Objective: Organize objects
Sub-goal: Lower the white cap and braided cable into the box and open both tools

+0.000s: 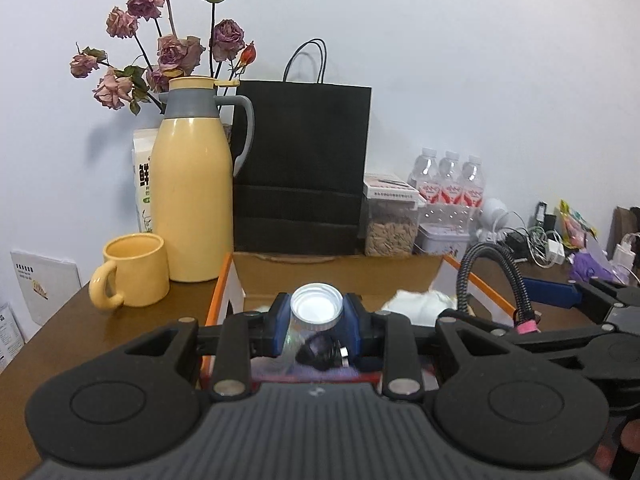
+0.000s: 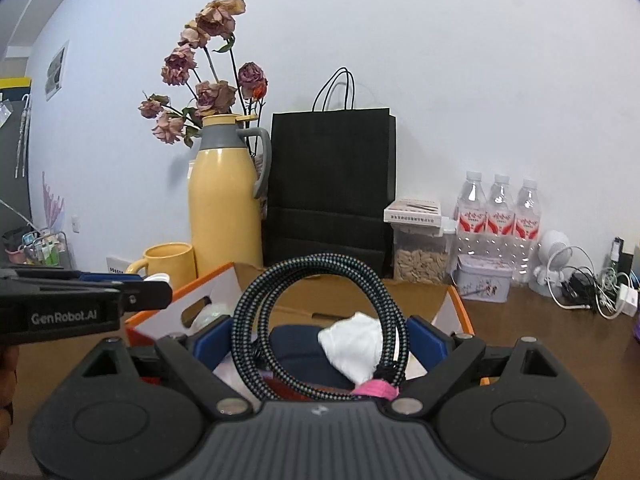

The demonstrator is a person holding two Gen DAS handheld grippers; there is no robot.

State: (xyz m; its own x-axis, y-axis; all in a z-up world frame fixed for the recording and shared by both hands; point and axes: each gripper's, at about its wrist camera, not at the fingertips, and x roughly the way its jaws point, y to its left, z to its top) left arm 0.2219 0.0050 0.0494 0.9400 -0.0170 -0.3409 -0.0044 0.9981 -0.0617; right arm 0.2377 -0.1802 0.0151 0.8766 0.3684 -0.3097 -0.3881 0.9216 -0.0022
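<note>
- The left gripper (image 1: pixel 316 326) has its blue pads pressed on either side of a small clear jar (image 1: pixel 314 322) with a silver screw lid, the jaws only narrowly apart; a dark object shows inside the glass.
- The jar is held above the near part of the cardboard box (image 1: pixel 340 276), which has orange edges and white side walls.
- The right gripper (image 2: pixel 320 332) stands wide, its blue pads on the outer sides of a coiled braided cable (image 2: pixel 320 320) that rises upright between them; the coil fills the gap and appears gripped, with a pink tie at its lower right.
- The cable also hangs over the cardboard box, above a crumpled white cloth (image 2: pixel 354 344) and a dark blue item lying inside it.
- Behind the box to its left stand a yellow thermos jug (image 1: pixel 192 200) and a yellow mug (image 1: pixel 134 270), the mug just beside the jug.
- Directly behind the box is a black paper bag (image 1: pixel 300 168); dried roses (image 1: pixel 168 48) rise behind the jug.
- Behind the box to its right are a clear container of seeds (image 1: pixel 390 224), three water bottles (image 1: pixel 450 184) and a tangle of chargers.
</note>
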